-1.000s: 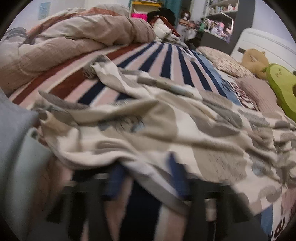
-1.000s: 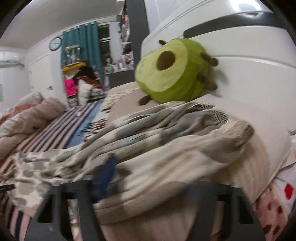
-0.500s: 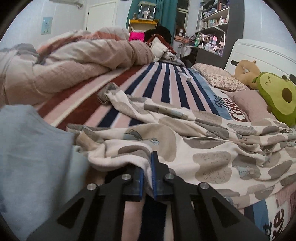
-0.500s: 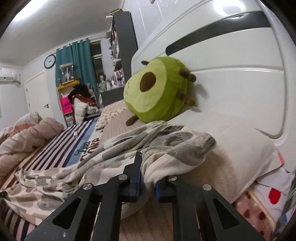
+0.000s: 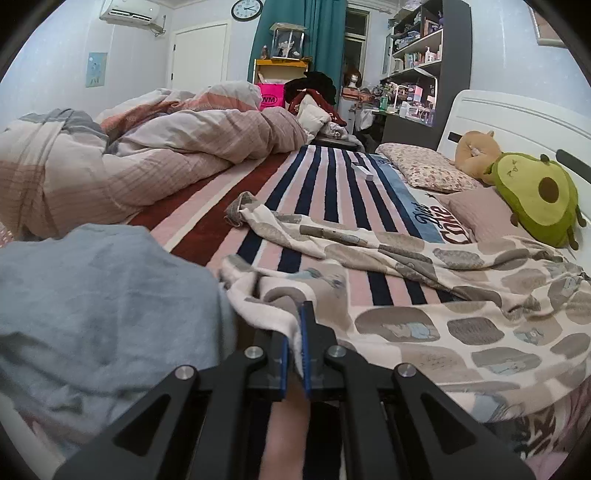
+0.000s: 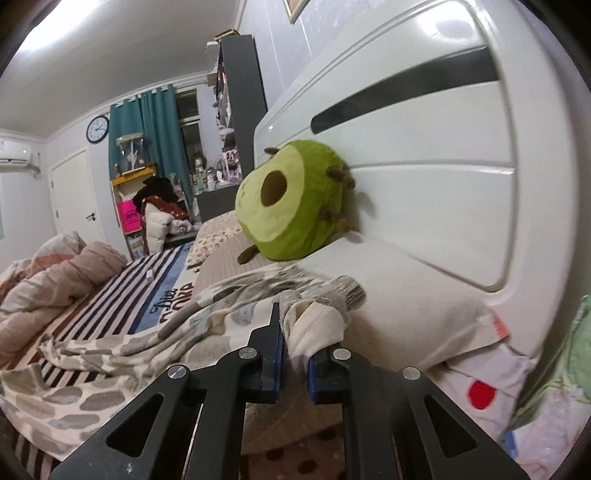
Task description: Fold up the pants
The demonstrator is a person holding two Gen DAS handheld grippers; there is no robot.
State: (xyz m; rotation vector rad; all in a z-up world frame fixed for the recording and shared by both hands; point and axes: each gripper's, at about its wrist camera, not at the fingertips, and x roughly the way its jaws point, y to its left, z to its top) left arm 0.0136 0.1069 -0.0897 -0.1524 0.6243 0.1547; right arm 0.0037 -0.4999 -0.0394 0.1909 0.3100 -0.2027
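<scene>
- Bedroom setting: a bed with a striped blanket (image 5: 332, 192) carries the work; a white headboard (image 6: 424, 155) closes it on one side.
- Left gripper (image 5: 294, 345), nearest in the left wrist view: its fingers (image 5: 306, 332) are closed to a narrow slit, pinching an edge of the pants (image 5: 424, 317), cream cloth with grey-brown patches. The cloth passes between the blue pads and drapes over the right-hand finger.
- Grey-blue fabric (image 5: 92, 302) fills the near left of that view, just beside the gripper; what it belongs to cannot be told.
- Right gripper (image 6: 293, 350), nearest in the right wrist view: its fingers (image 6: 275, 332) are clamped on a bunched end of the pants (image 6: 110, 354), a wad of cloth standing up between the pads.
- Pants, middle distance: spread crumpled across the striped blanket between the two grips, one leg end (image 5: 240, 206) lying free toward the far side.
- White pillow (image 6: 413, 306): just beyond the right gripper, under that end of the pants.
- Avocado plush (image 6: 291, 206): on the pillows, leaning against the headboard.
- Rumpled duvet (image 5: 147, 162): heaped on the bed's other side.
- Far wall: teal curtain (image 5: 314, 40) and a wall clock (image 5: 246, 8).
</scene>
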